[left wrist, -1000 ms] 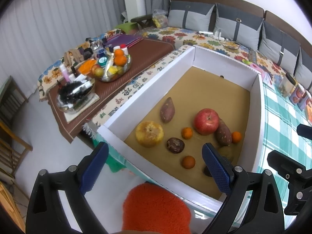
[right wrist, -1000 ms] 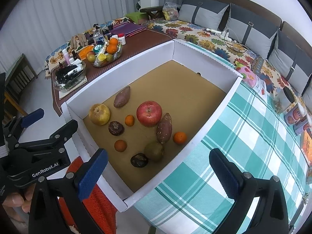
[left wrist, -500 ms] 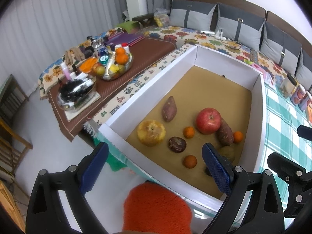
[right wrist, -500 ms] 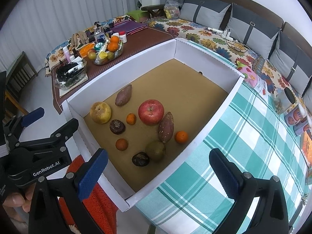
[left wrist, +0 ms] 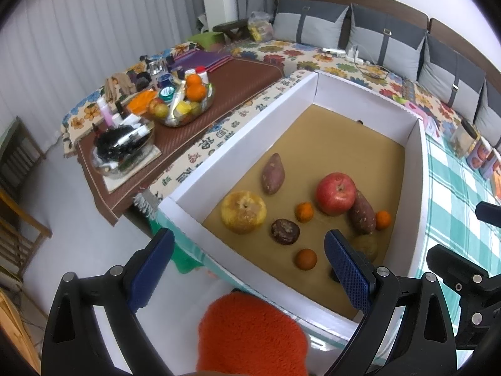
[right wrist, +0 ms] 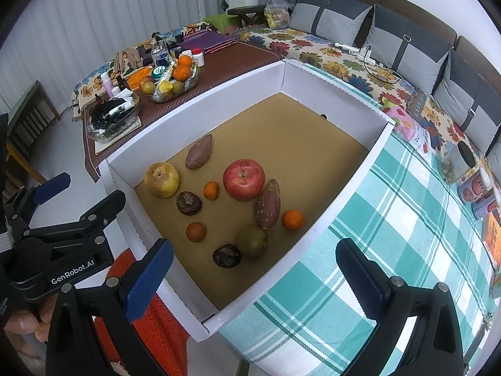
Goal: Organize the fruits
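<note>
A white cardboard box (right wrist: 344,188) (left wrist: 313,94) holds loose produce. A red apple (right wrist: 244,179) (left wrist: 336,193) lies mid-box beside a sweet potato (right wrist: 268,208) (left wrist: 362,214). A second sweet potato (right wrist: 199,151) (left wrist: 273,173) and a yellow apple (right wrist: 161,179) (left wrist: 244,211) lie to the left. Small oranges (right wrist: 293,219), two dark fruits (right wrist: 188,203) and a green fruit (right wrist: 251,241) lie around them. My left gripper (left wrist: 250,269) is open near the box's near-left corner. My right gripper (right wrist: 253,279) is open over the near right wall. Neither holds anything.
A brown side table (left wrist: 238,72) left of the box carries a glass fruit bowl (left wrist: 184,103), bottles and a basket. A green checked cloth (right wrist: 407,235) covers the table to the right, with tins (right wrist: 479,188) at its edge. An orange fuzzy sleeve (left wrist: 250,335) sits below.
Both views have drifted slightly; the box and fruit sit a little lower in the right wrist view. No fruit has moved and both grippers stay open.
</note>
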`<state>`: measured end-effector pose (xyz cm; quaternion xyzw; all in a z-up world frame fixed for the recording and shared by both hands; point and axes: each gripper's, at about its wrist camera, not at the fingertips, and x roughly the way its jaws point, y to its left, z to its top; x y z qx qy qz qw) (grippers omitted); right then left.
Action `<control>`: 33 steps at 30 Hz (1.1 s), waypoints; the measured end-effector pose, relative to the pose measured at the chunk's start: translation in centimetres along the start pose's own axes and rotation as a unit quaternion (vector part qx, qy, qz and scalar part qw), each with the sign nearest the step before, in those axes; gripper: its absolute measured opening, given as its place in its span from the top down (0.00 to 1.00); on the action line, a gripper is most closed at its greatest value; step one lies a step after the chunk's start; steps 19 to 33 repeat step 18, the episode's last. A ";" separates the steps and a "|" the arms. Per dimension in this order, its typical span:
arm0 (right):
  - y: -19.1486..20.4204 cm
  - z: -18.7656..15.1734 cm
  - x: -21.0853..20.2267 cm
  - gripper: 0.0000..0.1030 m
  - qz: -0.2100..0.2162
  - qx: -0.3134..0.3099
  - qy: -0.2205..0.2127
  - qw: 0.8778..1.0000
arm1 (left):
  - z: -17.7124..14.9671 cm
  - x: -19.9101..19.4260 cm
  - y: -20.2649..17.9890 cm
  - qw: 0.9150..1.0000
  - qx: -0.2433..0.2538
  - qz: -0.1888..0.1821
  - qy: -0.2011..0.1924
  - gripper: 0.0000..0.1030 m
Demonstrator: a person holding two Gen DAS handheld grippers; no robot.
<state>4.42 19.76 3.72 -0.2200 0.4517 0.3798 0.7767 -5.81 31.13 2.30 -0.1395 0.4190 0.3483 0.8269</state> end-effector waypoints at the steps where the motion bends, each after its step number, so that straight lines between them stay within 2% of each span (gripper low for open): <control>1: 0.1 0.1 0.0 0.00 0.000 0.000 0.000 1.000 | 0.0 0.0 0.0 1.000 0.000 0.000 0.000 0.05; 9: 0.1 0.1 0.1 0.00 0.000 0.000 0.002 1.000 | 0.0 0.0 0.0 1.000 -0.001 0.000 0.001 0.05; 14: -0.2 0.2 0.5 0.00 0.001 0.000 0.005 1.000 | 0.1 -0.1 0.1 1.000 -0.005 -0.021 -0.005 0.05; 18: -0.4 0.3 0.9 0.00 0.004 0.001 0.007 1.000 | 0.3 0.0 -0.2 1.000 -0.001 -0.009 -0.010 0.05; 33: -0.4 0.3 0.9 0.00 0.004 0.001 0.007 1.000 | 0.3 0.0 -0.2 1.000 -0.001 -0.009 -0.010 0.05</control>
